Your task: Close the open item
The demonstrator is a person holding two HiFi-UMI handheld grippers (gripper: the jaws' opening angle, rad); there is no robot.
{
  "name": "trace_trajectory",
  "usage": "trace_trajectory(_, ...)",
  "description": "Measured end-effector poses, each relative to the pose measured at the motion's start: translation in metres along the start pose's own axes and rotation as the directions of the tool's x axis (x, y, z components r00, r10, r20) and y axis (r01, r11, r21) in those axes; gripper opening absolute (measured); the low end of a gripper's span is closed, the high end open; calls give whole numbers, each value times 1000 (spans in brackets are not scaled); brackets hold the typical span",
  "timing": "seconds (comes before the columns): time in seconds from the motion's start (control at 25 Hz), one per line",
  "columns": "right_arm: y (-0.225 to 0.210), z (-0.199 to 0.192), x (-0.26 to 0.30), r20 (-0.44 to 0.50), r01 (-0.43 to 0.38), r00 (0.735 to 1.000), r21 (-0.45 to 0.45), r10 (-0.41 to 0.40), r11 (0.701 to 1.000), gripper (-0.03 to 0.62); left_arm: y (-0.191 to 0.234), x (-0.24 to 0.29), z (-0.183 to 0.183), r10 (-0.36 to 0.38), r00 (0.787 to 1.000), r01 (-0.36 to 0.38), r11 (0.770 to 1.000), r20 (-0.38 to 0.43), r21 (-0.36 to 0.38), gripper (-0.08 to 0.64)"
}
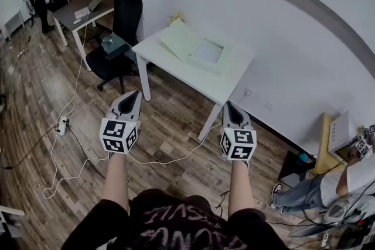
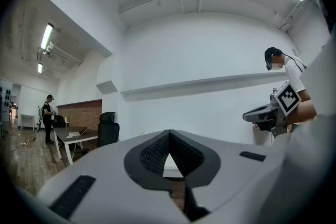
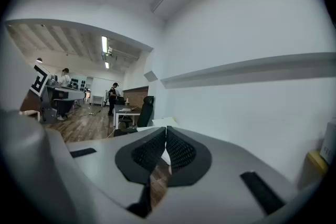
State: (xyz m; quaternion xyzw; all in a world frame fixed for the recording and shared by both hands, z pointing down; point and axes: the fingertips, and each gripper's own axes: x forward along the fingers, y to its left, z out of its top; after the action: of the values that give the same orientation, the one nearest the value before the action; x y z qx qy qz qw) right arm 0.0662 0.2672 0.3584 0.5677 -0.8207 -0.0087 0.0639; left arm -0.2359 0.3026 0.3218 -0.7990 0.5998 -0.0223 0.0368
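Box (image 1: pixel 206 52), lid (image 1: pixel 177 38) up, on the counter (image 1: pixel 234 84); left gripper (image 1: pixel 135 93) and right gripper (image 1: pixel 228 105) well short of the counter, fingers pressed together, empty; best to step up first, then tip the lid over gently.

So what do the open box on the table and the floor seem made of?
The open box looks like pale matte cardboard or thin plastic: flat raised lid, no shine. The floor looks like wood or laminate: brown grained planks, slight sheen.
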Motion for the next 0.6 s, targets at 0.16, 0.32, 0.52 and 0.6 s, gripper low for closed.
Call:
trace_trajectory(0.16,5,-3,-4,1,11,1000,4,-11,1000,23,0,-4,-3,-10,1000,10,1000,-3,8,12)
trace_trajectory(0.32,7,-7,-1,-1,26,1000,-4,-26,1000,23,2,0,-3,-17,1000,17,1000,-8,10,12)
trace_trajectory(0.52,13,-7,3,-2,40,999,-22,-40,999,25,8,1,-5,-22,1000,22,1000,-6,8,12)
trace_trajectory(0.6,19,-4,4,-3,48,999,-25,-48,999,25,11,0,-4,-26,1000,26,1000,-5,18,12)
